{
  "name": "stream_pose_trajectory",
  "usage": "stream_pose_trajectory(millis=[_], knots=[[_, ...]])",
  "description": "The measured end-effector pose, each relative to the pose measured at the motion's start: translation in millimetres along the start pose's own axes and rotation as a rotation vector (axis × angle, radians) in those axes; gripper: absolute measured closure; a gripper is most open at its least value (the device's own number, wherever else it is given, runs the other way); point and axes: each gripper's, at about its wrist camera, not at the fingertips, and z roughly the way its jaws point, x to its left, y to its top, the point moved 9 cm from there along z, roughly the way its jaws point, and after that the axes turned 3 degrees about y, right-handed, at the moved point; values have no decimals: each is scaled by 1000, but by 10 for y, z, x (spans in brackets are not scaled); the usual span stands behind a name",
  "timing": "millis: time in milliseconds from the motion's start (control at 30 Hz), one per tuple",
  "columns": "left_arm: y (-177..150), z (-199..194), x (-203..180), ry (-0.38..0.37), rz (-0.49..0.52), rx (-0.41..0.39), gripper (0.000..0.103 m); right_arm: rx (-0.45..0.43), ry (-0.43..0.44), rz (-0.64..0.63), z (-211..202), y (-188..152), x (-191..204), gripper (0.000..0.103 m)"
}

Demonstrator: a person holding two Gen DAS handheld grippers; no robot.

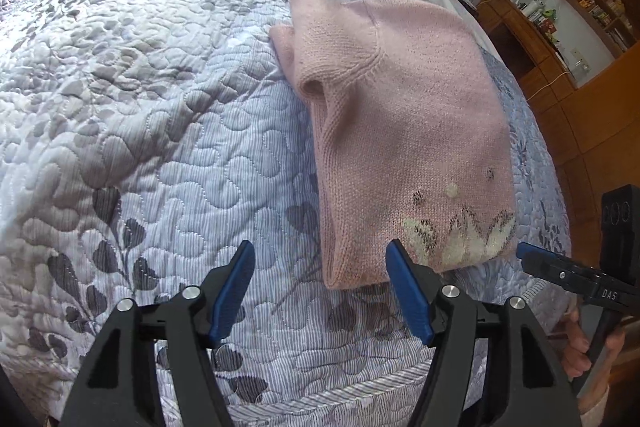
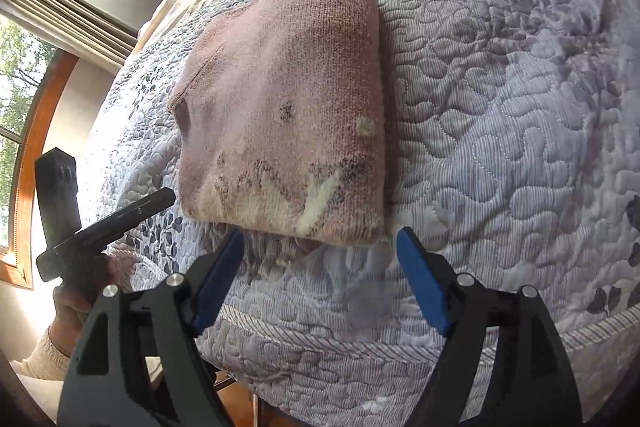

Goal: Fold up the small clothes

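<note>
Both your left gripper point(image 1: 320, 291) and right gripper point(image 2: 320, 275) gape empty near the pink sweater point(image 1: 400, 115) hem; likely mid-fold, next pinch the hem corners.

The quilted bed point(image 1: 160, 107) is lying open and bare across the wide stretch to the left of the folded pink sweater point(image 1: 400, 115), giving a gripper free passage there. The sweater itself is sitting as a low soft bump near the bed's front edge. The left gripper point(image 1: 320, 291) is hovering with jaws spread wide, its right finger just at the sweater's hem, quilt showing between the fingers. The right gripper point(image 2: 320, 267) is likewise gaping before the hem. Beyond the bed's right side, a wooden desk point(image 1: 532, 55) and shelves point(image 1: 596, 7) are crowding the wall, well apart from the sweater.
</note>
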Motion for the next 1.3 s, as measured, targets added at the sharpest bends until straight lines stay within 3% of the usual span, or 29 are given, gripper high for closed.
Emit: stream_pose_trajectory(millis=[533,1300], knots=[[-232,-720,-133,168,77,-64,24,-124,-345,-123,-660,-256,348,8],[-322,-1204,-467,240,159,-130,19,-191,-436,-176,-1050,-371,697,3]])
